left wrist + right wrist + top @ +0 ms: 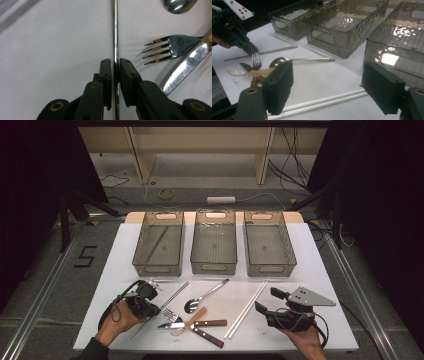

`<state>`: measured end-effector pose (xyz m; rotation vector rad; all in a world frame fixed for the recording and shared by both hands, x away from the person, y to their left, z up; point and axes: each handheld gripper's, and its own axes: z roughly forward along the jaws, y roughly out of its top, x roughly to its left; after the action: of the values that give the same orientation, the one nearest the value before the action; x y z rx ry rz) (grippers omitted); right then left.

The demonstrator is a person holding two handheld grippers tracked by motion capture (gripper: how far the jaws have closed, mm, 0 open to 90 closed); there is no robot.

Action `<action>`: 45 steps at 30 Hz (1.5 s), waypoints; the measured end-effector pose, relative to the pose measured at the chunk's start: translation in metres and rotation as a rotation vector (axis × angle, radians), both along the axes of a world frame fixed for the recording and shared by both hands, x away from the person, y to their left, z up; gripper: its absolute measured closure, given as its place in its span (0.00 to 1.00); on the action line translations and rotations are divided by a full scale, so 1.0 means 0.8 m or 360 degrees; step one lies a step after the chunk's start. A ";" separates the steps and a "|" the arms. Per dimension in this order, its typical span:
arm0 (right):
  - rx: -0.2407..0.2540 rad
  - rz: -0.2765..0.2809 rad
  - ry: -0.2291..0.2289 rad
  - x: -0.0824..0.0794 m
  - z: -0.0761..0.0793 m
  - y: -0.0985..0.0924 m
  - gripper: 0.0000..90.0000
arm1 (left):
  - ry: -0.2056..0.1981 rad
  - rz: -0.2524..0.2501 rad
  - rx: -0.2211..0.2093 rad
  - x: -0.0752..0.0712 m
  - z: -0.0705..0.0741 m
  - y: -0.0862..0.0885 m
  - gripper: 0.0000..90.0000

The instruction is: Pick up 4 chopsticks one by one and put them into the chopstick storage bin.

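My left gripper (157,310) is shut on a thin metal chopstick (114,30) that lies on the white table; both pads pinch the rod near its middle (115,63). The right gripper view shows this gripper (252,51) tipped down onto the chopstick (272,52). Just right of it lie a steel fork (170,48), a serrated knife (186,68) and a steel spoon (200,297). My right gripper (267,301) hovers at the front right, open with nothing between its jaws (327,82). A pair of white chopsticks (247,307) lies just left of it.
Three smoky plastic bins (159,265) (214,267) (270,267) stand in a row at the back; the left one holds a thin rod. A translucent spoon (237,72) and a second wooden-handled utensil (207,337) lie in the cutlery pile at front centre.
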<state>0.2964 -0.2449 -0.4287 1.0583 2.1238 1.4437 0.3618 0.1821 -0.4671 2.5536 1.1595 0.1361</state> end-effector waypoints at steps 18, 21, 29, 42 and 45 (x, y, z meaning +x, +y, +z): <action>-0.0004 0.0003 0.0000 0.000 0.000 0.001 0.29 | -0.0025 -0.0046 0.0004 -0.002 0.001 -0.001 0.95; -0.0003 0.0003 -0.0002 0.000 0.000 0.000 0.29 | -0.0047 -0.0043 -0.0025 -0.002 0.005 0.000 0.95; -0.0006 0.0004 -0.0003 -0.001 0.000 0.000 0.29 | -0.0089 -0.0036 -0.0047 -0.005 0.016 0.006 0.95; -0.0007 0.0000 0.0000 0.000 0.000 0.000 0.29 | -0.0193 -0.0031 -0.0138 -0.012 0.046 0.016 0.95; -0.0008 0.0001 0.0002 0.000 0.000 0.000 0.29 | -0.0210 -0.0047 -0.0161 -0.014 0.054 0.017 0.95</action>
<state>0.2963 -0.2446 -0.4290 1.0570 2.1279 1.4373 0.3505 0.1954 -0.4242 2.4329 1.0517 0.2293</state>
